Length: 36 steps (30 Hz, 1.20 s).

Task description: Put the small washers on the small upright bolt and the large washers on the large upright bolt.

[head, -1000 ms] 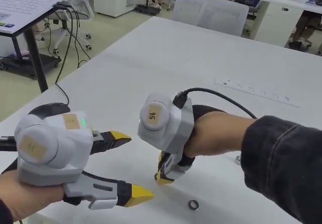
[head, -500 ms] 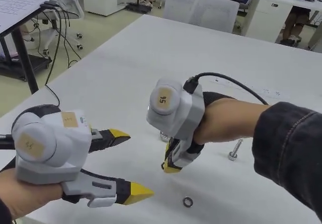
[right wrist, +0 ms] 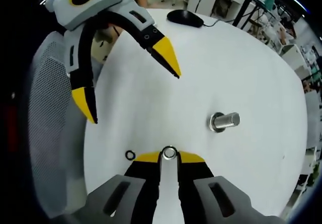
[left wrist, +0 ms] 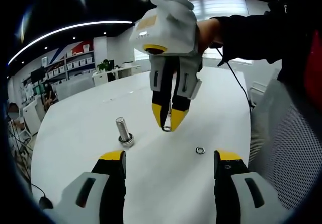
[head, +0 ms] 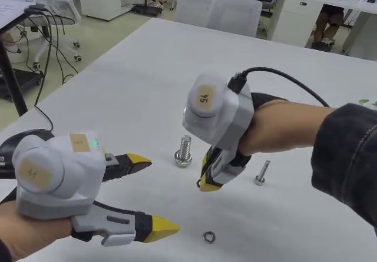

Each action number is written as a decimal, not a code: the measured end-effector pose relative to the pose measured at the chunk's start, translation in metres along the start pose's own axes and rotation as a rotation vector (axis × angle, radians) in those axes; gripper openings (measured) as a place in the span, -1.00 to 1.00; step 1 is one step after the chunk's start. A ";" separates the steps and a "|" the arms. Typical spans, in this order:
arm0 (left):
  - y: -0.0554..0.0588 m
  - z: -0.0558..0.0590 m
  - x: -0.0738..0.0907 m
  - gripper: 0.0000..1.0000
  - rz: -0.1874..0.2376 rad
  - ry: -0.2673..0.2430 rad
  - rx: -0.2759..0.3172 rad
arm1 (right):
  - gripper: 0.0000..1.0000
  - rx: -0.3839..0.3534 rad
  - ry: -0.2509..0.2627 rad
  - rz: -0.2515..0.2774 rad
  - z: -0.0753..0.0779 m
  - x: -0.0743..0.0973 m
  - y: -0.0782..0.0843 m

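Note:
The large bolt (head: 183,151) stands upright on the white table (head: 147,79), seen too in the left gripper view (left wrist: 124,132) and the right gripper view (right wrist: 225,121). A small bolt (head: 261,172) stands to its right. My right gripper (head: 207,182) points down beside the large bolt, above the table, shut on a small metal washer (right wrist: 169,153) (left wrist: 166,128). Another washer (head: 208,236) (left wrist: 200,150) (right wrist: 130,155) lies flat near the front edge. My left gripper (head: 150,194) hovers open at the lower left, nothing between its jaws.
A black mouse (right wrist: 185,16) and its cable lie at the table's left edge. A grey chair (head: 218,12) stands at the far side. Desks, chairs and seated people lie beyond it.
My right gripper has risen off the table and shifted right, uncovering the large bolt and the small one. The left gripper has stayed put. The head camera has tilted.

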<state>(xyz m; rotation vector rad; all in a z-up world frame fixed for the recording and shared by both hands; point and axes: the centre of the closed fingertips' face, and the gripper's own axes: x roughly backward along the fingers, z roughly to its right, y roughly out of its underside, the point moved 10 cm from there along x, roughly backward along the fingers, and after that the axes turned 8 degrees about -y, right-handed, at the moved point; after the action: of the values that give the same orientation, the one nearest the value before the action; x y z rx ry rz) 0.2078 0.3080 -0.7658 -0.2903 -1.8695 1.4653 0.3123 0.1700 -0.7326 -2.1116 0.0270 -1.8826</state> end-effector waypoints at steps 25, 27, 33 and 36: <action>-0.013 0.003 -0.023 0.42 0.017 0.059 -0.026 | -0.74 -0.136 0.101 0.024 0.020 0.066 0.053; -0.013 0.003 -0.024 0.42 0.016 0.060 -0.026 | -0.74 -0.143 0.109 0.024 0.021 0.069 0.057; -0.012 0.004 -0.026 0.41 0.013 0.062 -0.026 | -0.74 -0.171 0.125 0.007 0.028 0.076 0.072; -0.012 0.005 -0.027 0.41 0.011 0.062 -0.025 | -0.74 -0.183 0.131 -0.002 0.031 0.079 0.079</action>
<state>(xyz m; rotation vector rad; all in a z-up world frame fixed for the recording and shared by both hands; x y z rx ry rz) 0.2265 0.2852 -0.7660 -0.3550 -1.8408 1.4250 0.3684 0.0843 -0.6784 -2.0978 0.2340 -2.0882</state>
